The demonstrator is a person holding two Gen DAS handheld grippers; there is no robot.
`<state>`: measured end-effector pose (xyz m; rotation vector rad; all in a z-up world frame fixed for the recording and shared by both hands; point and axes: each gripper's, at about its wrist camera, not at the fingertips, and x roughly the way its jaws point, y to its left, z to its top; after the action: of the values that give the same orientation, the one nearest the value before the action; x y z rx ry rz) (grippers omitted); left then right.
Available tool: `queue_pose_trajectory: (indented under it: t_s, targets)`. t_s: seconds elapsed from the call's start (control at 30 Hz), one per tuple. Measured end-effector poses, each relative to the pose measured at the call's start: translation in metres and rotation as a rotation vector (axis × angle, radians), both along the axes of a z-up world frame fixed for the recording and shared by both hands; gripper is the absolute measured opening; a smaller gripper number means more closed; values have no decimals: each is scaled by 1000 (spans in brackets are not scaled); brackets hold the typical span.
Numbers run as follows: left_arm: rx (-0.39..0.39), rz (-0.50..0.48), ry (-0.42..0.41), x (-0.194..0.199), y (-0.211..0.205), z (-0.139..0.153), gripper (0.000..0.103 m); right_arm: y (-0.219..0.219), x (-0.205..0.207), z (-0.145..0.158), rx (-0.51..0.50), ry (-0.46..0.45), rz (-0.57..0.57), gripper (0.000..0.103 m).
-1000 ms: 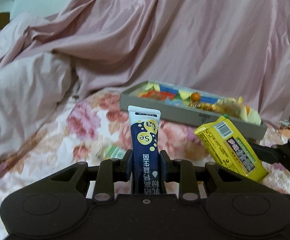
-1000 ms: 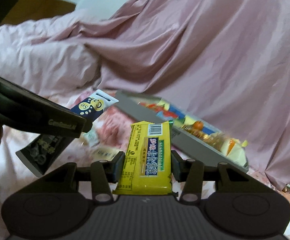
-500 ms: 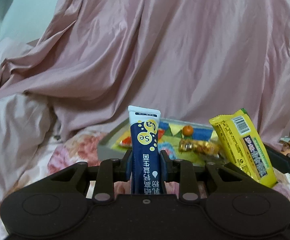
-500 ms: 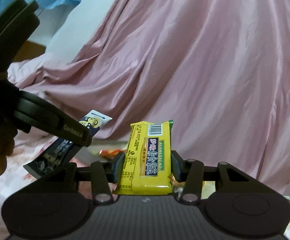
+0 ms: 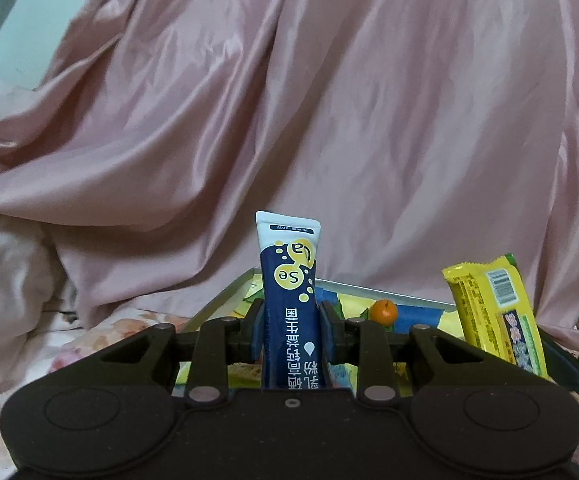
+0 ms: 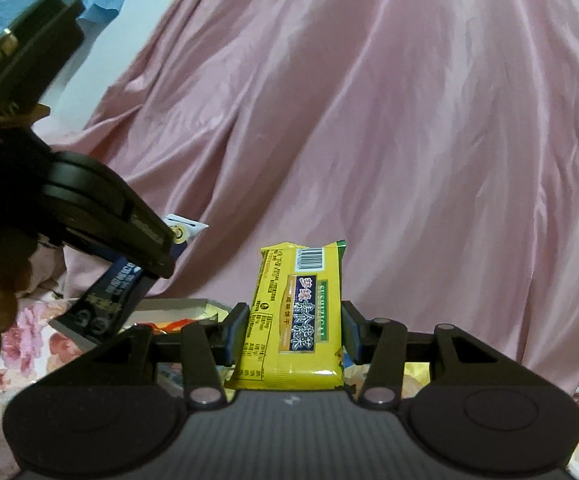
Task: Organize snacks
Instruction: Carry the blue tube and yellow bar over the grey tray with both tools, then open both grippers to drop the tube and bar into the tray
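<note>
My left gripper (image 5: 291,334) squeezes a tall navy-and-white snack stick (image 5: 289,292) standing up, my right gripper (image 6: 294,330) squeezes a flat yellow snack pack (image 6: 297,312), and the grey snack tray (image 5: 225,300) waits just ahead at 12 o'clock, nearer my left.

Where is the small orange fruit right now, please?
In the left wrist view, the small orange fruit lies in the grey snack tray, right of the navy sachet.

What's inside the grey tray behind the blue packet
In the grey tray, a small orange fruit and yellow and blue wrappers show. The left gripper and its blue packet cover the rest.
</note>
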<state>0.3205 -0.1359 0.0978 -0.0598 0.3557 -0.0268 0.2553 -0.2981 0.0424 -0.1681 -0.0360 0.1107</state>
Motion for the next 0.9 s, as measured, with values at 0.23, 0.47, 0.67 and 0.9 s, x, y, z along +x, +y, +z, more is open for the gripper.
queue_pose_trajectory:
  t_s: [0.23,0.47,0.67,0.9]
  targets:
    - [21,-19,33,30,-14,-20,30,2,17,-6,7,63,7,52]
    - [3,-24,84,42,-19,-39,30,7,27,-12,15,125,15,52]
    - [-16,-23,125,48,-19,-55,30,8,34,-13,46,156,17,52]
    - [-29,-31,121,49,-19,-56,31,6,36,-17,61,186,10,47]
